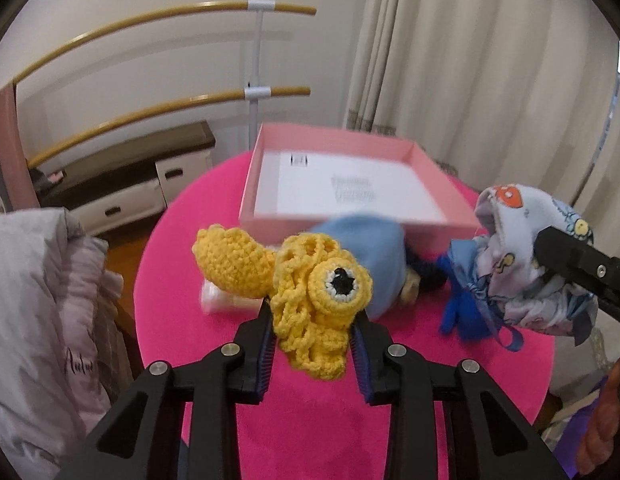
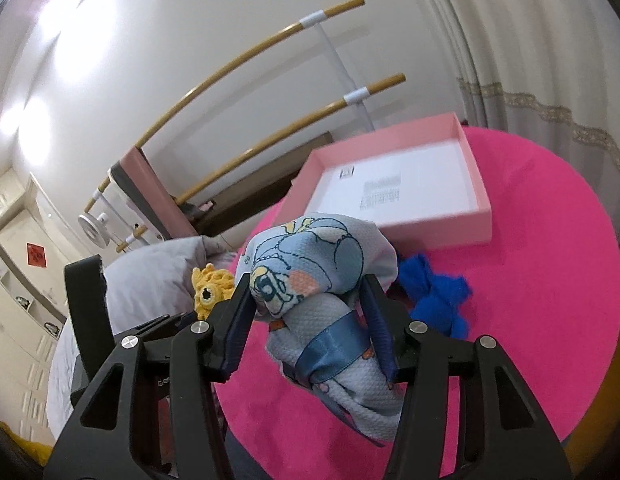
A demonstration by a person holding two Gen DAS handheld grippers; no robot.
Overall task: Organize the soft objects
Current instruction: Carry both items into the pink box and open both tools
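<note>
Left gripper (image 1: 314, 320) clamps a yellow crocheted toy with one black eye (image 1: 310, 300), held above the round bright-pink table (image 1: 170, 280). Right gripper (image 2: 306, 316) clamps a rolled pale-blue cartoon-print cloth tied with blue ribbon (image 2: 318, 280); open pink cardboard box (image 2: 482, 208) sits at 12 o'clock, crumpled royal-blue fabric (image 2: 438, 300) at 2 o'clock

Round table (image 1: 214, 360) before me, covered in bright pink cloth. Toward its far side rests a shallow pink box (image 1: 450, 226), open-topped, with a printed white sheet flat on its floor. In front of the box lie a pale blue soft item (image 1: 374, 256), blurred, and beside it, to the right, a crumpled royal-blue fabric piece (image 2: 438, 300). A small whitish object (image 1: 216, 300) sits on the cloth at left, too blurred for me to identify. The near cloth surface is bare.
</note>
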